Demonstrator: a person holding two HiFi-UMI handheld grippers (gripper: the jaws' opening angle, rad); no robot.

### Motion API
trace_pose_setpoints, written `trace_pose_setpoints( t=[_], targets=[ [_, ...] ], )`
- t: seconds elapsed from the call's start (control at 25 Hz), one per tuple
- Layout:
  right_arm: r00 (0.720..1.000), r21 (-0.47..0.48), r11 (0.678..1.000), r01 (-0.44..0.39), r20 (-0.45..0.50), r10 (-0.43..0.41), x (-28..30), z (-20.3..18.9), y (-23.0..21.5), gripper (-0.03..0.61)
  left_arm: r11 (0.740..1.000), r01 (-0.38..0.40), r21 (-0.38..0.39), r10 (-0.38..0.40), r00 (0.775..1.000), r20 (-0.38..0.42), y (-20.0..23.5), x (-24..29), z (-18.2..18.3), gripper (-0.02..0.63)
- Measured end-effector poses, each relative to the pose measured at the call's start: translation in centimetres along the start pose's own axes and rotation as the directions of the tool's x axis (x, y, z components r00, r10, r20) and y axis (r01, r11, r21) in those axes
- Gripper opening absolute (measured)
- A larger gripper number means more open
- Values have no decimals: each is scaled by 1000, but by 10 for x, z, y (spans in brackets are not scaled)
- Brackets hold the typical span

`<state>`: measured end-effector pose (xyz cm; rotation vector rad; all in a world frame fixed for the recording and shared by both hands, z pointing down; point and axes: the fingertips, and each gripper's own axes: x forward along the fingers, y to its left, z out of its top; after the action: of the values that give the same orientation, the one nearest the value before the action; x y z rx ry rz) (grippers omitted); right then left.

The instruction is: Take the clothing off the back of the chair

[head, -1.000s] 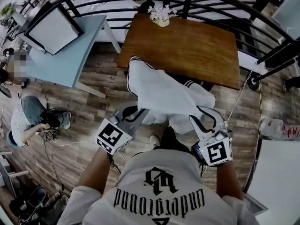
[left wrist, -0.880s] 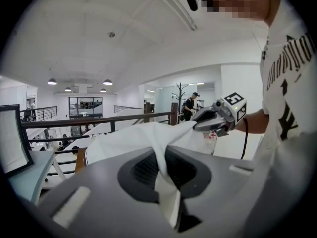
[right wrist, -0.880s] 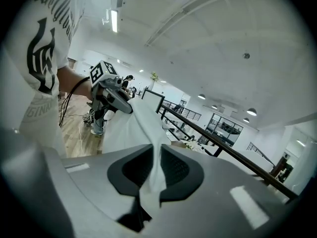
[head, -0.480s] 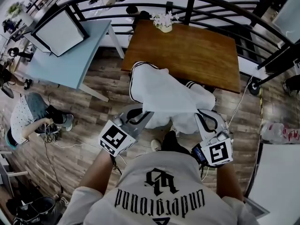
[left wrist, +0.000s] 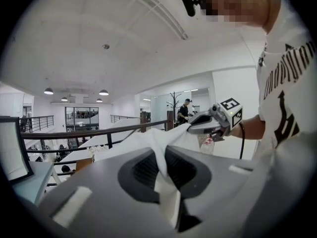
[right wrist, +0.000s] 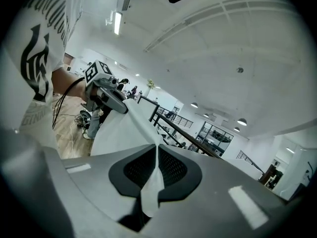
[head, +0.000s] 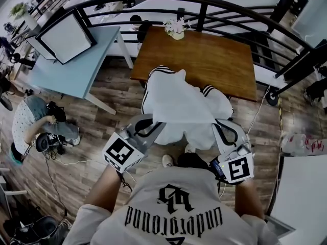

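A white garment (head: 184, 103) with black stripes hangs spread between my two grippers in the head view, in front of the wooden table (head: 204, 55). My left gripper (head: 161, 123) is shut on its near left edge, and the cloth (left wrist: 159, 155) runs pinched between the jaws in the left gripper view. My right gripper (head: 217, 124) is shut on the near right edge, its jaws having just closed on the cloth (right wrist: 148, 185). Each gripper shows in the other's view, the right gripper (left wrist: 210, 124) and the left gripper (right wrist: 108, 97). The garment hides the chair.
A flower pot (head: 176, 28) stands on the wooden table's far edge. A blue table (head: 76, 68) with a white board (head: 64, 34) is at the left, a black railing (head: 230, 6) behind. A person (head: 30, 131) sits on the floor at left. A plastic bag (head: 301, 142) lies right.
Both grippers have risen a little with the garment, and the cloth now hangs higher and bunched closer to the wooden table. The seated person at the left has shifted.
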<state>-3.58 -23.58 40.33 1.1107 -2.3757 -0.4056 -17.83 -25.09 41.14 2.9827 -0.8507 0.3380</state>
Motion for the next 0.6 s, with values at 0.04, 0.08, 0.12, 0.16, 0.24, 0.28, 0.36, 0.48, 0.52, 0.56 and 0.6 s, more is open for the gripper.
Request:
trace_pose_setpoints(
  t=[0.04, 0.08, 0.12, 0.16, 0.24, 0.28, 0.36, 0.48, 0.52, 0.56, 0.6],
  targets=[
    [1000, -3, 1000, 1, 3, -1, -4, 2, -1, 17, 1000, -1, -1, 1, 1000, 5, -3, -1, 4, 71],
    [1000, -6, 1000, 2, 7, -2, -7, 4, -2, 17, 1000, -4, 5, 4, 1000, 11, -6, -2, 5, 70],
    [1000, -9, 1000, 4, 13, -4, -9, 6, -2, 17, 1000, -7, 14, 7, 1000, 15, -7, -3, 6, 71],
    [1000, -10, 1000, 7, 20, -6, -12, 8, -2, 17, 1000, -8, 20, 8, 1000, 19, -9, -4, 7, 71],
    [999, -13, 1000, 12, 37, -11, -14, 12, -4, 17, 1000, -16, 25, 15, 1000, 24, -9, -6, 12, 71],
    [999, -13, 1000, 12, 45, -11, -17, 15, -5, 17, 999, -23, 26, 22, 999, 28, -10, -7, 15, 69],
    [998, -15, 1000, 9, 64, -9, -25, 20, -6, 17, 999, -37, 33, 35, 999, 42, -15, -10, 24, 70],
    [996, -19, 1000, 7, 87, -6, -42, 21, -9, 17, 998, -50, 43, 48, 997, 53, -31, -9, 34, 69],
    [995, -16, 1000, 8, 98, -6, -48, 22, -11, 17, 998, -53, 43, 51, 997, 54, -37, -8, 37, 69],
    [994, -11, 1000, 9, 110, -8, -53, 23, -13, 17, 997, -56, 43, 54, 997, 54, -43, -8, 39, 69],
    [993, -5, 1000, 10, 121, -9, -59, 23, -15, 17, 997, -61, 44, 58, 997, 55, -49, -7, 42, 69]
  ],
)
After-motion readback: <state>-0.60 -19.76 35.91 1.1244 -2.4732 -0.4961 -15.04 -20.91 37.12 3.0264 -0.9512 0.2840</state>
